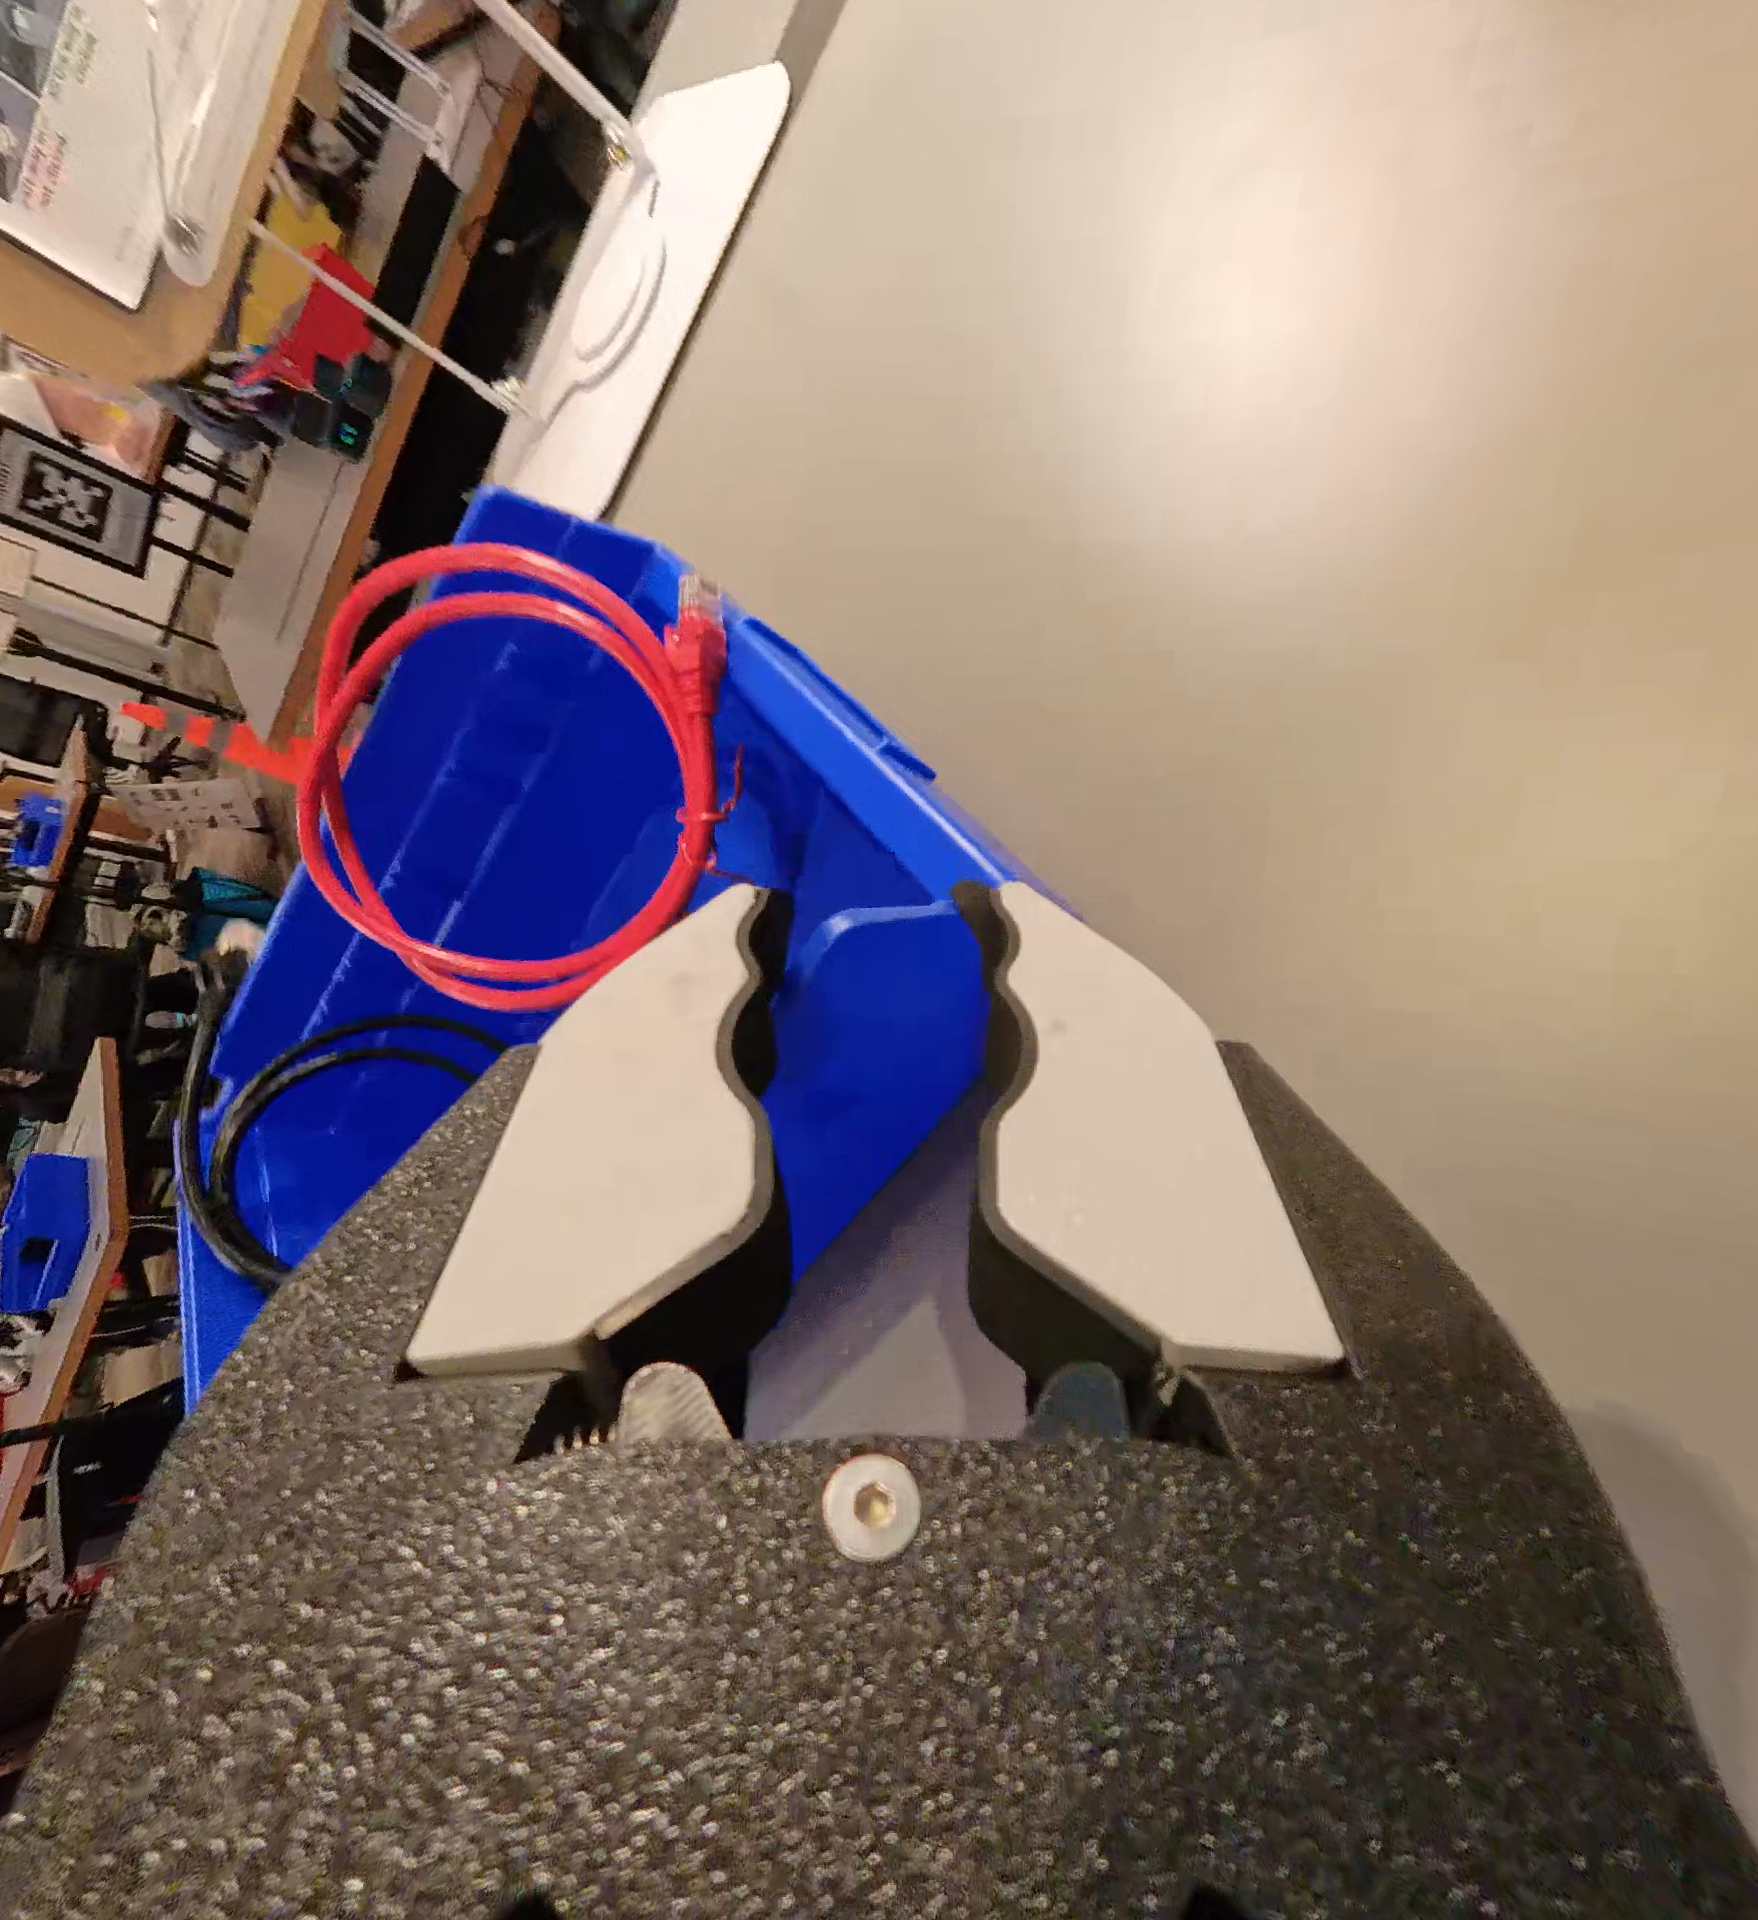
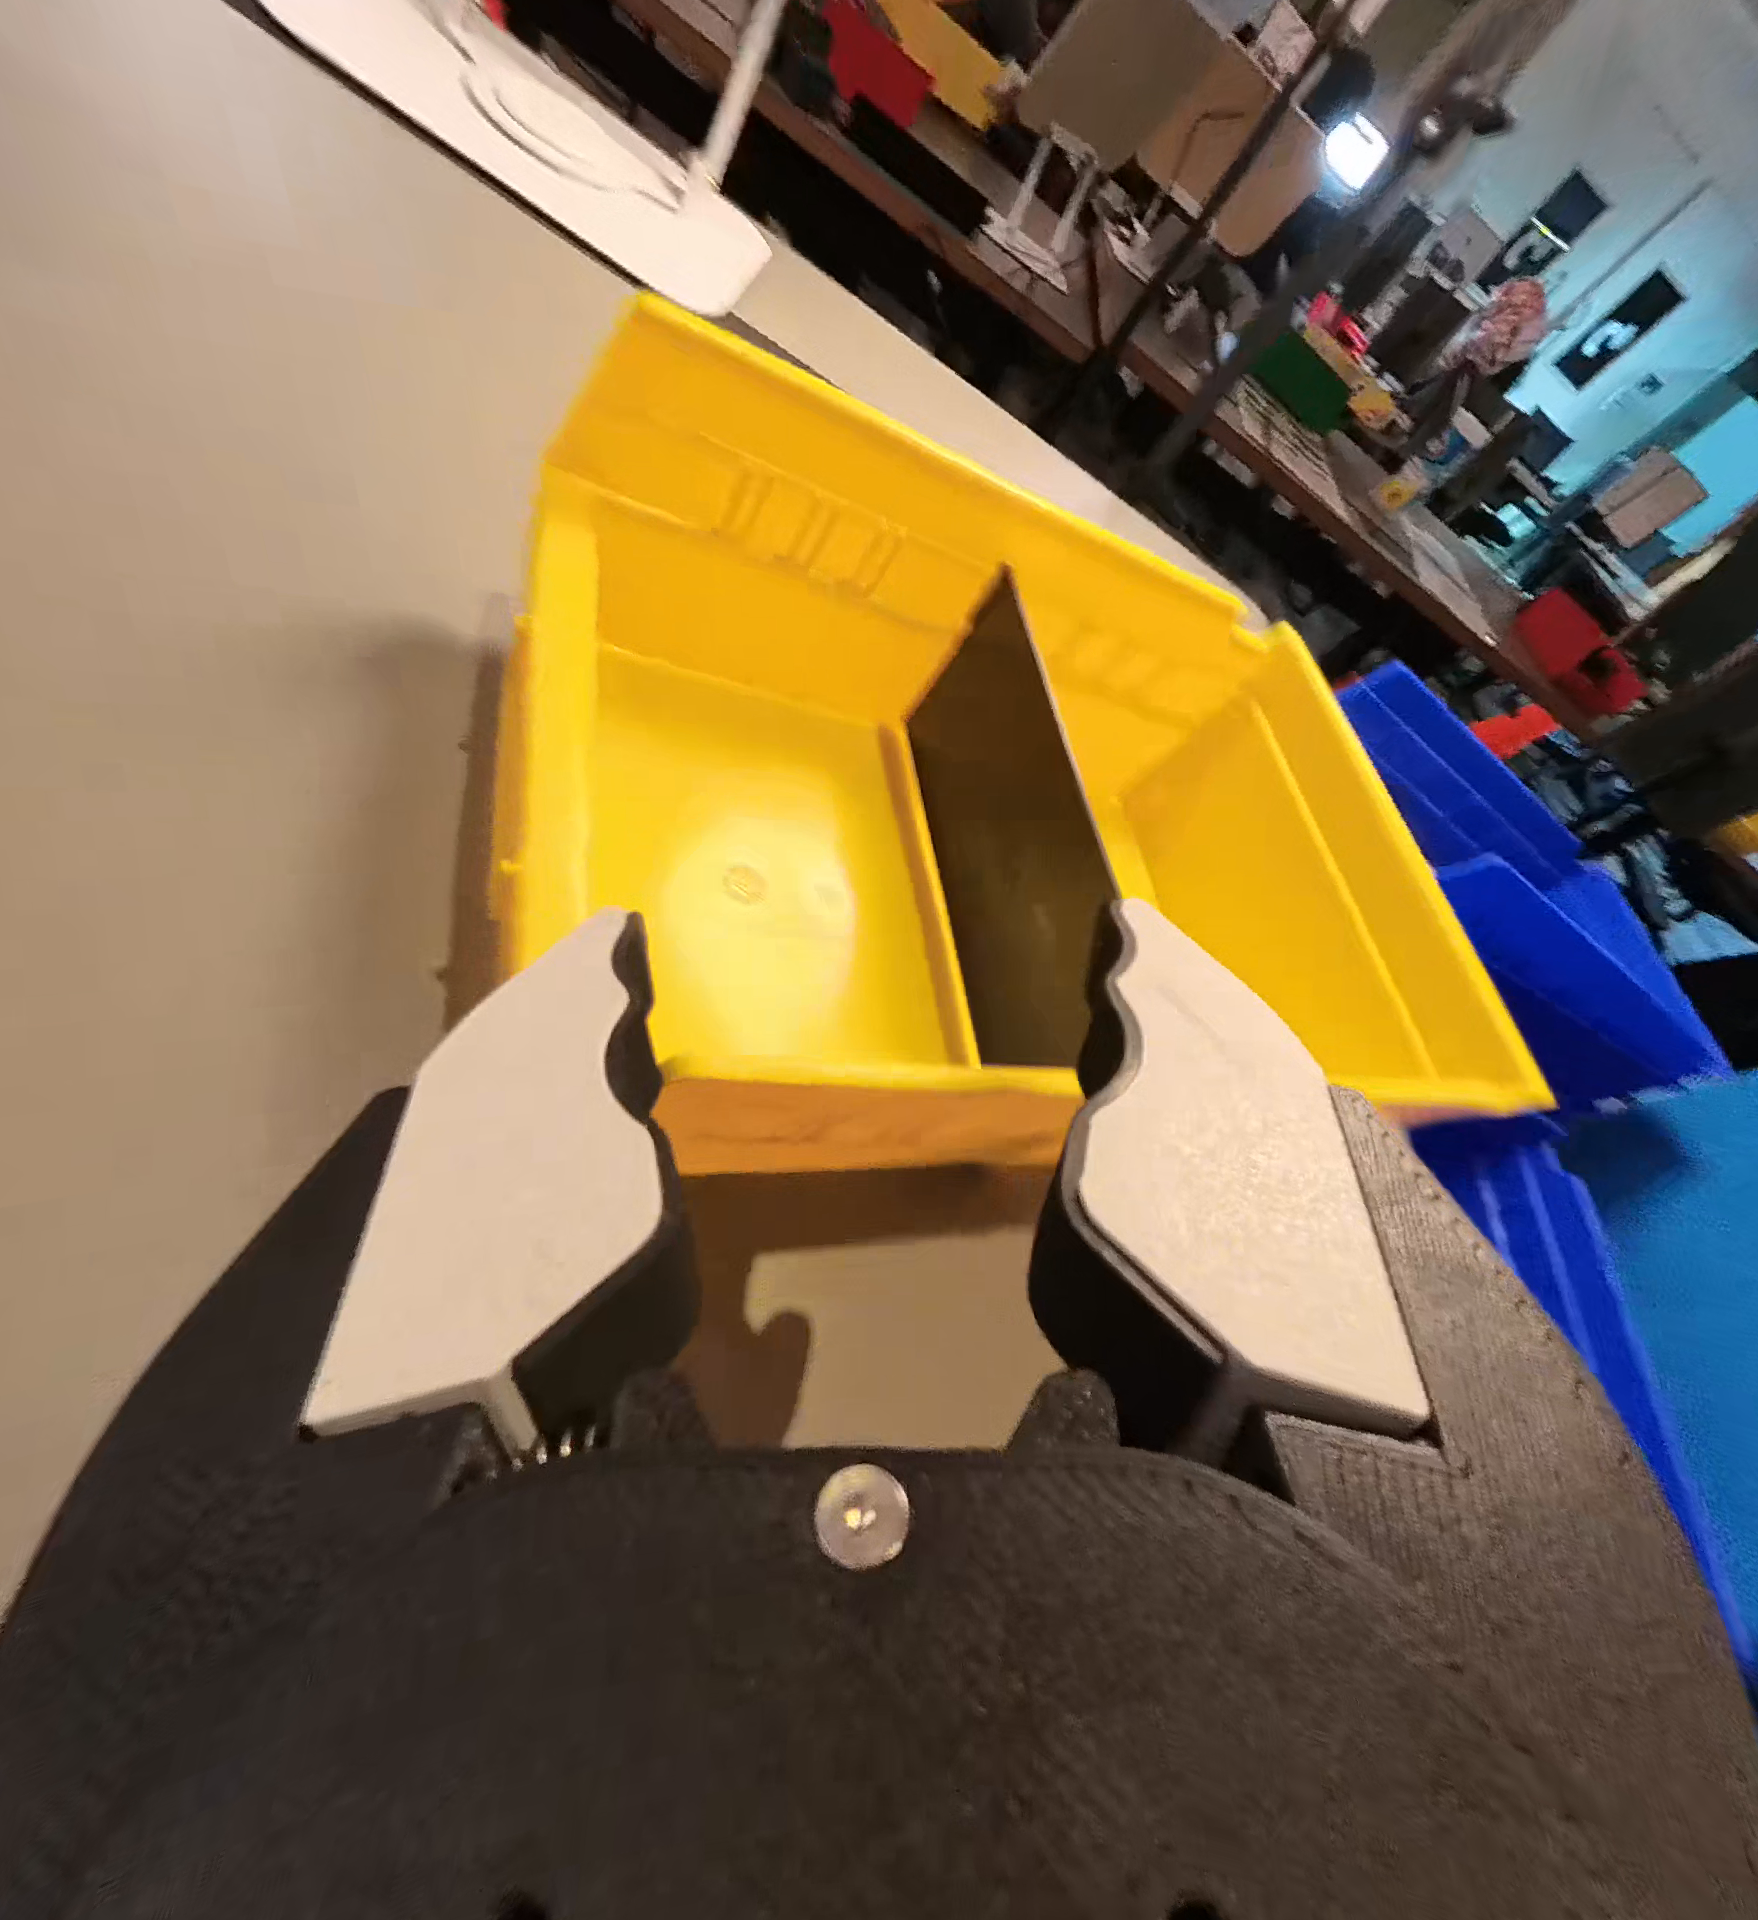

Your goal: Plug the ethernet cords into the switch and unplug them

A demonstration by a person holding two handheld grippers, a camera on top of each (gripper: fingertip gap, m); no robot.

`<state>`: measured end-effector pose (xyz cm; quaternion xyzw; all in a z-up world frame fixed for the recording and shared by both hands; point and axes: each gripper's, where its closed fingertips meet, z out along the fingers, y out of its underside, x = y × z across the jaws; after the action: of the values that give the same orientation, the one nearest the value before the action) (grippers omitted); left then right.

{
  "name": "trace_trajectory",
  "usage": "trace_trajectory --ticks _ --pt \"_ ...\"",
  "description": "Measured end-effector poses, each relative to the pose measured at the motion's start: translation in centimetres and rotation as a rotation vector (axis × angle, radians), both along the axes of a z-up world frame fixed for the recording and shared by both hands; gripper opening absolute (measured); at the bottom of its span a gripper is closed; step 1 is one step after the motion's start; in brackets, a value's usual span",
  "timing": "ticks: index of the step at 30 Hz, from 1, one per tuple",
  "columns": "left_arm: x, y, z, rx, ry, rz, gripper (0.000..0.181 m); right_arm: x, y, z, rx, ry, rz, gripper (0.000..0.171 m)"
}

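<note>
**Both claws empty, cords not yet picked up**

Nearest the lens in each view is the black housing of a claw with its grey fingers parted. The left claw (image 1: 870,914) is spread wide and holds nothing; it hangs just over the near end of a blue bin (image 1: 501,831). The right claw (image 2: 870,940) is likewise spread and empty, poised at the near rim of a yellow bin (image 2: 750,582).

A red ethernet cord (image 1: 376,748) lies coiled in the blue bin, tied with a twist, its plug (image 1: 698,623) pointing up toward the bin's far right wall. A black cord (image 1: 220,1164) is looped at the bin's near left side. The yellow bin is split by a dark divider (image 2: 1000,831); the compartments that show look empty. No switch shows in either view, so I cannot say where it sits.

By my reading the task has hardly begun: no cord is gripped, nothing is plugged, and all the plugging and unplugging is left.

For room, the pale tabletop (image 1: 1270,520) is bare to the right of the blue bin, while the bin's walls crowd the cords. The two bins stand close together, the blue one just right of the yellow in the right view. The tabletop's far edge runs just past the bins, with cluttered shelving beyond.
</note>
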<state>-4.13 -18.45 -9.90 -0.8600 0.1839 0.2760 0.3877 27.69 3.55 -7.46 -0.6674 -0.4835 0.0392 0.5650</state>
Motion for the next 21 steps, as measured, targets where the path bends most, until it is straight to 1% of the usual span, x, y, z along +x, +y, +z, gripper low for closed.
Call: trace_trajectory --ticks 3,5,6,7,8,9,11,12,13,15,17,19,20,21 --pt "-1.1 -4.7 -0.2 -0.091 -0.022 0.025 0.04 4.6 2.5 -0.1 0.037 -0.08 -0.098 0.079" --pt "-2.1 -8.3 -0.1 -0.171 -0.061 0.11 0.039 7.2 3.5 0.0 0.044 -0.114 -0.147 0.078" --pt "-2.6 -9.6 0.7 -0.17 -0.061 0.162 0.039 7.8 3.6 0.3 0.036 -0.104 -0.15 0.077" --pt "-2.8 -10.3 2.1 -0.126 -0.057 0.199 0.039 7.9 3.4 0.8 0.022 -0.076 -0.14 0.075" --pt "-2.5 -10.2 3.7 -0.05 -0.077 0.214 0.038 7.4 3.0 1.3 0.011 -0.041 -0.115 0.074" --pt "-1.8 -9.4 5.4 0.052 -0.13 0.212 0.038 6.4 2.4 1.9 0.007 -0.007 -0.081 0.072" --pt "0.4 -6.4 8.5 0.285 -0.282 0.155 0.039 3.2 1.1 2.6 0.008 0.041 0.007 0.072" --pt "1.6 -4.6 9.2 0.36 -0.358 0.113 0.039 1.3 0.6 2.5 0.004 0.055 0.046 0.071" --pt "2.5 -2.8 9.0 0.388 -0.418 0.089 0.04 -0.4 0.3 2.1 -0.011 0.058 0.07 0.071" --pt "2.6 1.1 7.1 0.379 -0.494 0.131 0.053 -3.7 0.5 1.2 -0.031 0.058 0.103 0.072" --pt "2.0 4.7 3.9 0.327 -0.59 0.205 0.067 -6.0 1.6 0.6 -0.032 0.054 0.091 0.073" --pt "0.1 6.7 1.1 0.298 -0.605 0.332 0.079 -7.1 2.9 0.4 -0.009 0.051 0.053 0.073" --pt "-0.9 7.1 0.2 0.302 -0.589 0.387 0.08 -7.4 3.4 0.3 -0.002 0.051 0.044 0.077" --pt "-1.7 7.3 -0.5 0.3 -0.574 0.426 0.08 -7.4 3.8 0.2 -0.009 0.057 0.033 0.074"
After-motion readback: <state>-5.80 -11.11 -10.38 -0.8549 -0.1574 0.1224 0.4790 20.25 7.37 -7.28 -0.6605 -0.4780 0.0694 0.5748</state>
